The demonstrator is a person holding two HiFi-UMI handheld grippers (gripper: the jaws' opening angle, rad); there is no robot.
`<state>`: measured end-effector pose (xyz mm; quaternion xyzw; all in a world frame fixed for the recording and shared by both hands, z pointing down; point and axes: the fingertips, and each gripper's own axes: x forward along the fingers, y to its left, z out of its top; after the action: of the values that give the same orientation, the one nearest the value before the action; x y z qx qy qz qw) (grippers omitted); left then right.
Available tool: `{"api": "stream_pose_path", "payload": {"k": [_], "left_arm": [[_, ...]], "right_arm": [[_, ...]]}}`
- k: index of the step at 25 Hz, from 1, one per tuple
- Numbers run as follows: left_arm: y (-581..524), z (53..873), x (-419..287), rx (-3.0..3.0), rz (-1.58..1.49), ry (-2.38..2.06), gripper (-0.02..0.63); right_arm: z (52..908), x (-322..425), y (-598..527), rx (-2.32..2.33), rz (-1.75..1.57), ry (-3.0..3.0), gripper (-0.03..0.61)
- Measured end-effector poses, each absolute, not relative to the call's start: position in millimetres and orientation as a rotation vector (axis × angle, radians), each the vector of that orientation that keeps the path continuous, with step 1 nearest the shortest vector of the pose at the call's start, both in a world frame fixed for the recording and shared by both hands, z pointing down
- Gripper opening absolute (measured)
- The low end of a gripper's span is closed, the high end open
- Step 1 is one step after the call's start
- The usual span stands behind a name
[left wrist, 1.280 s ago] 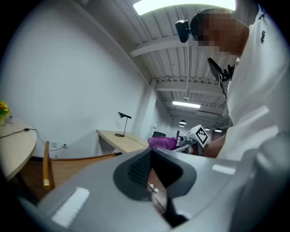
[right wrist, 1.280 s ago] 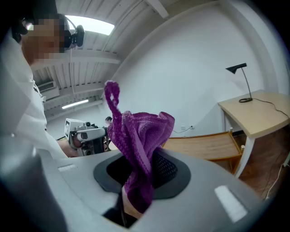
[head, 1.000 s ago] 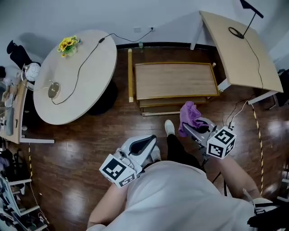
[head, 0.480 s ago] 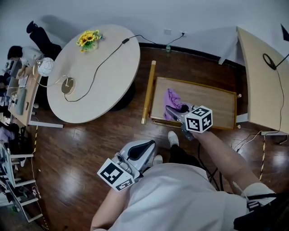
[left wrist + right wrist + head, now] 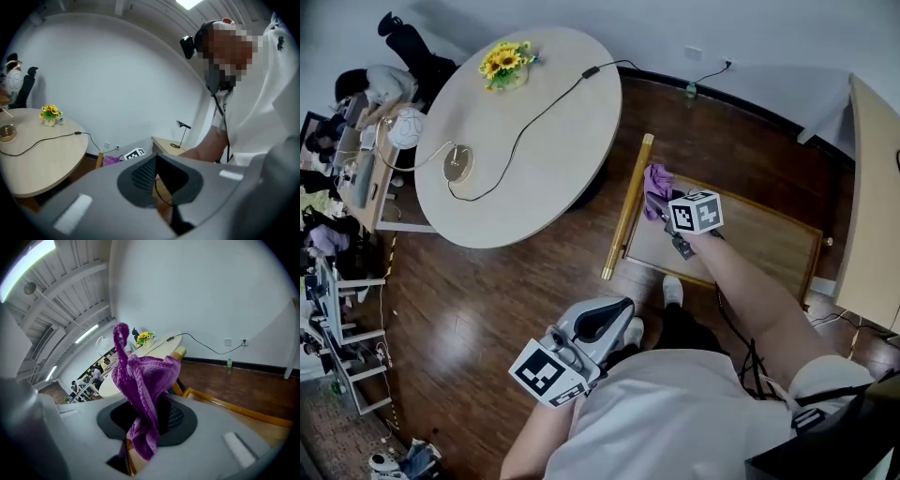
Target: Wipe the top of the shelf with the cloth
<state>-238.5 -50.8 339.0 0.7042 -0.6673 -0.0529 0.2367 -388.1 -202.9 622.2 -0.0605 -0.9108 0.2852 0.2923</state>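
left gripper [image 5: 607, 317]: held close to the person's body, above the dark wood floor [image 5: 487, 309]; jaws pressed together, nothing between them.

white shoe [image 5: 672, 289]: on the floor, just short of the shelf's near edge.

right gripper [image 5: 666, 208]: at the end of the outstretched arm, over the shelf end nearest the round table; jaws clamped on the cloth.

cloth [image 5: 656, 180]: purple, bunched, sticking out past the jaw tips at that same end of the shelf top; whether it touches the wood cannot be told.

shelf [image 5: 750, 248]: low, wooden; top of light wood with a raised rim.

pole [image 5: 626, 220]: tan, lying along the shelf's end, just beside it.

round table [image 5: 534, 159]: pale, beyond the pole; bears a black cable [image 5: 539, 117], a gold disc [image 5: 457, 162] and yellow flowers [image 5: 506, 61] at its far edge.

bottle [image 5: 690, 90]: small, upright on the floor at the wall.

desk [image 5: 877, 187]: pale, cut off by the right edge.
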Motion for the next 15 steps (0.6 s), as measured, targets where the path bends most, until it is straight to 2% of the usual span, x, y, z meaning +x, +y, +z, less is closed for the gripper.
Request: {"api": "stream_pose_path", "payload": {"k": [8, 15], "left_arm": [[-62, 362, -248, 1.819, -0.134, -1.815, 0.018], [-72, 371, -247, 1.818, -0.162, -1.743, 0.018]], "right_arm": [[715, -411, -235, -0.089, 0.770, -2.277, 0.103], [744, -396, -269, 0.008, 0.833, -2.248, 0.103]]}}
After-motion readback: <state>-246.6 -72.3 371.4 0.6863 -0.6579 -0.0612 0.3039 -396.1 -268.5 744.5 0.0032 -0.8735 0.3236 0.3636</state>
